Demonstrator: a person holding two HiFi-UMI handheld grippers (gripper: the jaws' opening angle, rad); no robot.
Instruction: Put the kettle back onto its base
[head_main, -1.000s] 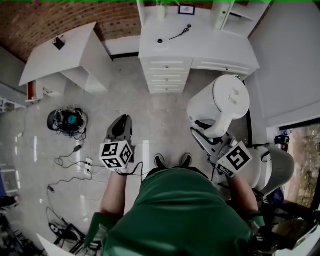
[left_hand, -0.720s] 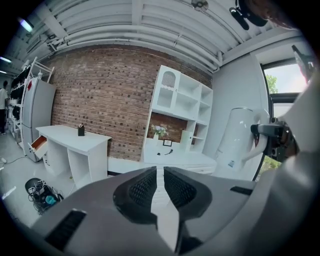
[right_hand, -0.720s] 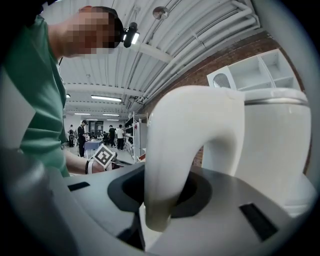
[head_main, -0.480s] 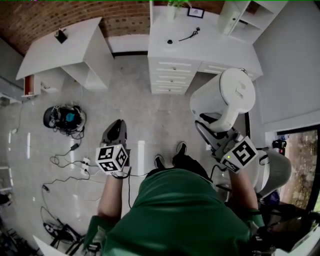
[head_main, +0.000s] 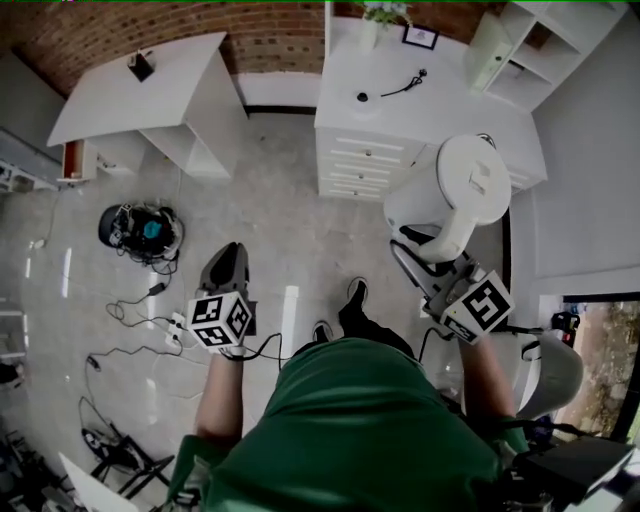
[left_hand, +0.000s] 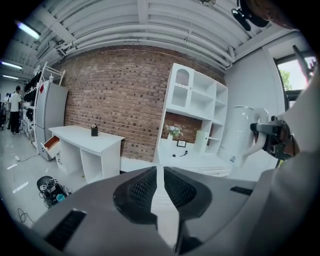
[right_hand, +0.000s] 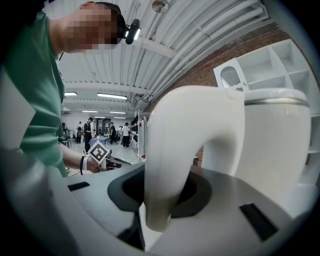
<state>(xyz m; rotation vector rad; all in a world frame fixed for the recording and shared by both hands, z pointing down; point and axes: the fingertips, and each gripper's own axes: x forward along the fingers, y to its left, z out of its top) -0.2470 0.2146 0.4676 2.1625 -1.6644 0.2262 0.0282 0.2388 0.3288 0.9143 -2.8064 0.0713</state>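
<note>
Plainly the person had taken a step: in the head view one shoe (head_main: 352, 297) was now ahead of the other, where a second earlier the two stood side by side.

The left gripper (head_main: 228, 262) hung low over the floor (head_main: 290, 215), its jaws drawn together to a thin slit with nothing between them, as the left gripper view (left_hand: 160, 186) showed. It had drifted a little in the picture but did no work.

The right gripper (head_main: 428, 265) was closed on the white handle (right_hand: 182, 145) of the kettle (head_main: 455, 195). The jaws stood about half apart because the handle filled them, and the grip looked the same as before. The kettle was carried upright in the air, lid up, off to the person's right and clear of any surface. It had slid slightly up and to the right in the head view.

Farther off, the white desk with drawers (head_main: 450, 110) had shifted rightward in the picture, so that it lay more squarely ahead of the kettle. On its top sat a small dark round thing (head_main: 362, 97) with a cord (head_main: 405, 84); it may have been the base, though it was too small to tell. The second desk (head_main: 140, 95) and the brick wall (head_main: 150, 25) lay beyond, to the left.

By my reading, the task was in its carrying stage: the kettle was securely held and headed for the desk, with the setting-down not yet begun.
</note>
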